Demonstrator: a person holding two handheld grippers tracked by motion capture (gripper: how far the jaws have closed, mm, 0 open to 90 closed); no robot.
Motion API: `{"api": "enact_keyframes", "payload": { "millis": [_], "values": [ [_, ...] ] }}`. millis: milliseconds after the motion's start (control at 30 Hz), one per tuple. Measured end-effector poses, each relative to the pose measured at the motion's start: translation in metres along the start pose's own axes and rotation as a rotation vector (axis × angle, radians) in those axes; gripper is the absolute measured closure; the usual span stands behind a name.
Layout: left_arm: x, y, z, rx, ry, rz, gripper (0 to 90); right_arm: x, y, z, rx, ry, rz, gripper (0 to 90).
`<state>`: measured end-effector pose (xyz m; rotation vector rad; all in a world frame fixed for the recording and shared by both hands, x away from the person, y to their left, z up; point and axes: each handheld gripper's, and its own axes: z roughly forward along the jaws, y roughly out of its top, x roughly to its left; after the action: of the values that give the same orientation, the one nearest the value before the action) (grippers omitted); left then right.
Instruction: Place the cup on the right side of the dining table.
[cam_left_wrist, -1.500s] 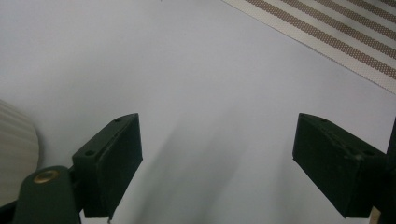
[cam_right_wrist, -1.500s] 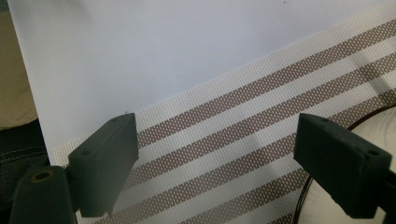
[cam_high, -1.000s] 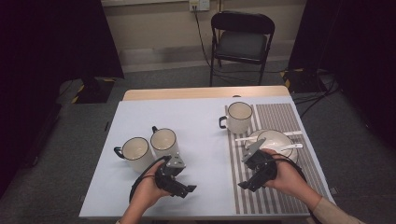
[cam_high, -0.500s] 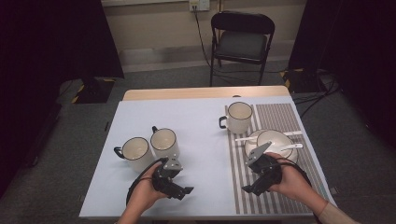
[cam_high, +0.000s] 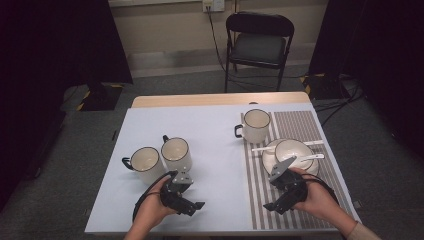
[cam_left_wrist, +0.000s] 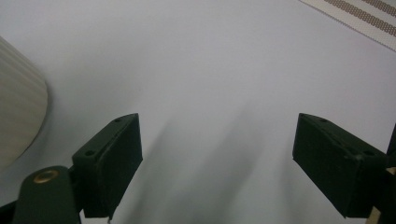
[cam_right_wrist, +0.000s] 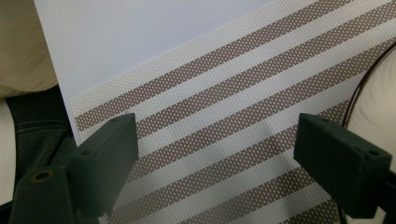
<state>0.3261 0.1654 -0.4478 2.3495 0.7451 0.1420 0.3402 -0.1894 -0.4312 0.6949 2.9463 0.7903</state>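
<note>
A: Entry, high view. Your left gripper (cam_high: 192, 206) sits at lower centre-left of the frame, low over the table (cam_high: 215, 150), just below the two mugs (cam_high: 161, 157). State?

B: In the left gripper view its jaws stand wide apart, nothing between them, only pale table surface; a ribbed cream mug wall (cam_left_wrist: 18, 121) at the left edge.

A: Your right gripper (cam_high: 274, 205)?

B: Lower right of the frame, over the striped placemat (cam_high: 300, 125), just below the plate with the bowl (cam_high: 292, 150) and spoon (cam_high: 312, 157). In the right gripper view its jaws are also spread wide, holding nothing; the plate rim (cam_right_wrist: 362, 88) shows at the right edge.

A: A third mug (cam_high: 256, 125) stands at the placemat's upper left corner.
</note>
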Motion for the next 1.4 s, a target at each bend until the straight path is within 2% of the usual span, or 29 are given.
{"api": "enact_keyframes", "payload": {
  "millis": [633, 1400],
  "values": [
    [0.0, -0.005, -0.001, 0.009, -0.001, 0.002, 15.2, 0.004, -0.011, 0.002, 0.005, 0.017, 0.002, 13.1],
    [0.003, -0.016, -0.006, 0.008, 0.017, -0.018, 15.2, 0.0, -0.031, -0.004, -0.006, 0.012, 0.03, 13.1]
  ]
}}
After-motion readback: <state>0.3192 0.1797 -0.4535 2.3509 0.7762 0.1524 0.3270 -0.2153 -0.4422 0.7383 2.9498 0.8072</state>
